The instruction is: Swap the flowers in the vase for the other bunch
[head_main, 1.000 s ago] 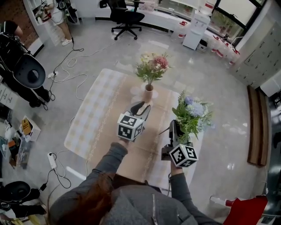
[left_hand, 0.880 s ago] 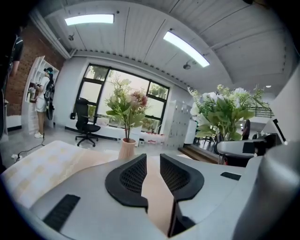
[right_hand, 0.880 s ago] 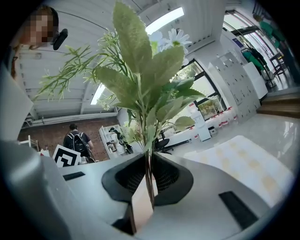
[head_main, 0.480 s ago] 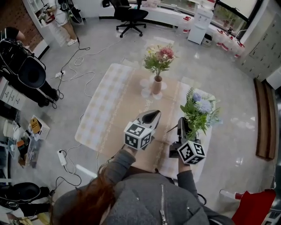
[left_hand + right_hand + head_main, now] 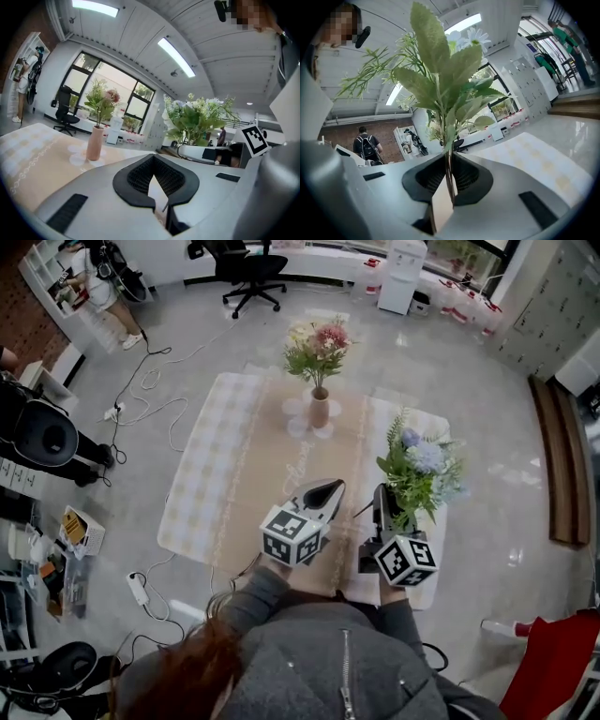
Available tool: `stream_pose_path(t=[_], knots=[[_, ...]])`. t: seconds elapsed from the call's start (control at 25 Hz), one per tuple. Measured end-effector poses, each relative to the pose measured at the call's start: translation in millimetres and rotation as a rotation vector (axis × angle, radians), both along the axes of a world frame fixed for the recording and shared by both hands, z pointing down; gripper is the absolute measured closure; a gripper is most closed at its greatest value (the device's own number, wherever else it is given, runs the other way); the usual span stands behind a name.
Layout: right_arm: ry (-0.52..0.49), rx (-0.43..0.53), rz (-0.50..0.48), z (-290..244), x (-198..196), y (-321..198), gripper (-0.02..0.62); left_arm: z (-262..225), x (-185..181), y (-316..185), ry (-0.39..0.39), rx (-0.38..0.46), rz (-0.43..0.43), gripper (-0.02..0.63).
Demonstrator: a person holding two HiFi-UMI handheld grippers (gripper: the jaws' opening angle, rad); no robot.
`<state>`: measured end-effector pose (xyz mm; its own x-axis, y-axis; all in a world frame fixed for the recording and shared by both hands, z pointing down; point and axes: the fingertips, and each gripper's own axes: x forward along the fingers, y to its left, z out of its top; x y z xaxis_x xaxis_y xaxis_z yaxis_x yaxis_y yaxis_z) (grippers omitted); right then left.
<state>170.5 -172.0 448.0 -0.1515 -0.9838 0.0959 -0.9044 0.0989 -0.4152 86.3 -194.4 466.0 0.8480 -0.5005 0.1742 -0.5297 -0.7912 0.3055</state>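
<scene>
Head view: I see the vase (image 5: pixel 320 411) w/ its pink bunch (image 5: pixel 316 343) mid-counter (image 5: pixel 211 474). The L gripper (image 5: pixel 330 488) is short of it, and the R gripper (image 5: pixel 381 498) alongside holds the blue bunch (image 5: pixel 419 470) upright. L gripper view: L fingers (image 5: pixel 136 176) have just closed, nothing btwn them. R gripper view: R fingers (image 5: pixel 423 180) are pinched on the stems (image 5: pixel 449 173).

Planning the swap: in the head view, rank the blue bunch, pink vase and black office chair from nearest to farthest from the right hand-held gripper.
1. The blue bunch, clamped in the right hand-held gripper itself.
2. The pink vase, ahead and to the left on the table.
3. The black office chair, far beyond the table, at top left.
</scene>
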Motion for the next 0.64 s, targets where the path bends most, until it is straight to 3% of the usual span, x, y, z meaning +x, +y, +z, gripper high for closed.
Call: stream_pose_path(t=[0.64], knots=[[-0.004, -0.008, 0.016, 8.5, -9.3, 5.5, 0.557, 13.3, -3.6, 4.9, -0.002, -0.01, 0.018, 0.597]])
